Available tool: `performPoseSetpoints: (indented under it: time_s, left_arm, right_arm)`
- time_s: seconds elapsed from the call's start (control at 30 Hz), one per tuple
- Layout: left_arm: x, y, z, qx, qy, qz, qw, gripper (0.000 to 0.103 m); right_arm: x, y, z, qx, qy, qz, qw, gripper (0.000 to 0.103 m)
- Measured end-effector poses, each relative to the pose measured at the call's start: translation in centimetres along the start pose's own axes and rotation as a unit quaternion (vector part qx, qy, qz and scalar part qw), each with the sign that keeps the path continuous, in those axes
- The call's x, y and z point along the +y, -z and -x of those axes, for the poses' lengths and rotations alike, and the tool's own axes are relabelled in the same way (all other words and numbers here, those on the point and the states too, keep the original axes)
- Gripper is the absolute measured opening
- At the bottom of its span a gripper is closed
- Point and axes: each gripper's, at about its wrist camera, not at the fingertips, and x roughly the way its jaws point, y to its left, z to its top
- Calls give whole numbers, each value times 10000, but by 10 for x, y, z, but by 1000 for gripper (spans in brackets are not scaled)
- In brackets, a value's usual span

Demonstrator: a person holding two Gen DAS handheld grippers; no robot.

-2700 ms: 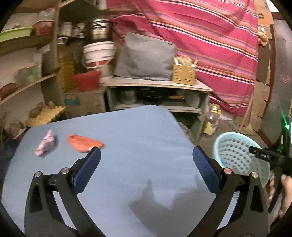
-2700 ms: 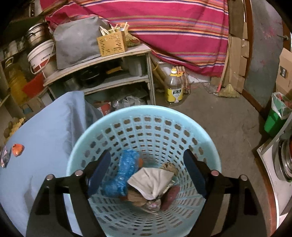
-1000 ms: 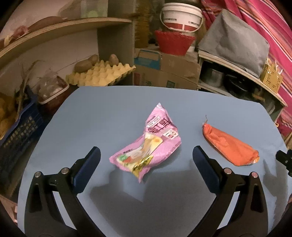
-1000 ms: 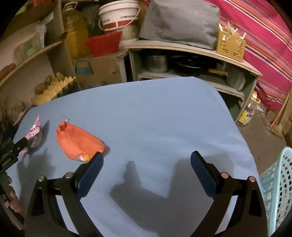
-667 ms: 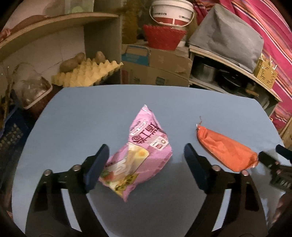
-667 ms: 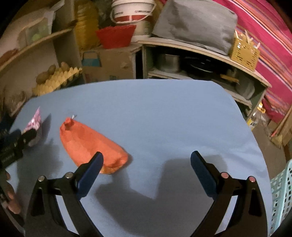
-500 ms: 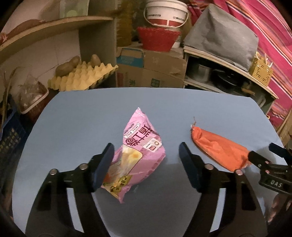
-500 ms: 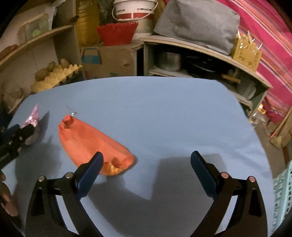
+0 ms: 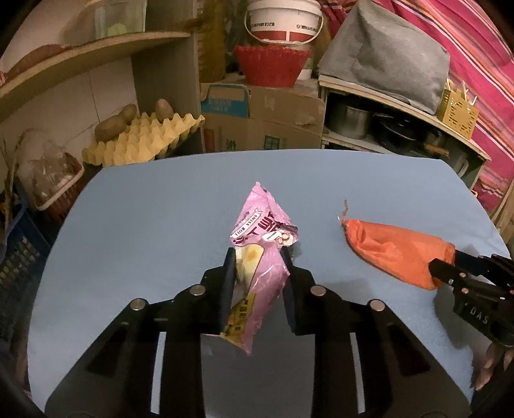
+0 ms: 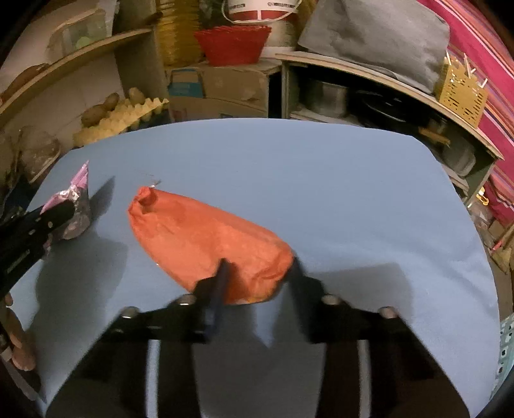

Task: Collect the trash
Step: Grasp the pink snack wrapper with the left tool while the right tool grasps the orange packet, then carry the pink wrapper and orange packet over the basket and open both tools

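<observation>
A pink snack wrapper (image 9: 260, 254) lies on the blue table (image 9: 154, 225). My left gripper (image 9: 258, 254) is shut on it, the wrapper crumpled between both fingers. It also shows at the left edge of the right wrist view (image 10: 72, 202). An orange bag (image 10: 205, 238) lies on the table to its right. My right gripper (image 10: 258, 267) has closed around the bag's near end, its fingers blurred with motion. In the left wrist view the right gripper (image 9: 449, 263) grips the orange bag (image 9: 395, 254) at its right end.
Behind the table stand shelves with an egg tray and potatoes (image 9: 141, 138), cardboard boxes (image 9: 257, 119), a red basket (image 9: 270, 64) and a white bucket (image 9: 282, 19). A low shelf with pots (image 9: 385, 125) stands at the right. A turquoise basket's edge (image 10: 506, 347) shows lower right.
Both grippers moved from the basket side to the trash. The left gripper closed on the pink wrapper, and the right gripper closed on the near end of the orange bag.
</observation>
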Motion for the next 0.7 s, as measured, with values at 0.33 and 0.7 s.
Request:
performPoseSetpoints:
  time_s: [0.33,0.7]
  left_arm:
    - [-4,-2,26,-251,-183,-1,9995,22]
    - [-20,14,70,-448,-237,-79,9987,22]
  right_arm:
    - [-16,3,21,-272,-193,-203,9992,7]
    - [-47,19,71,-692,-269,-511,9959,7]
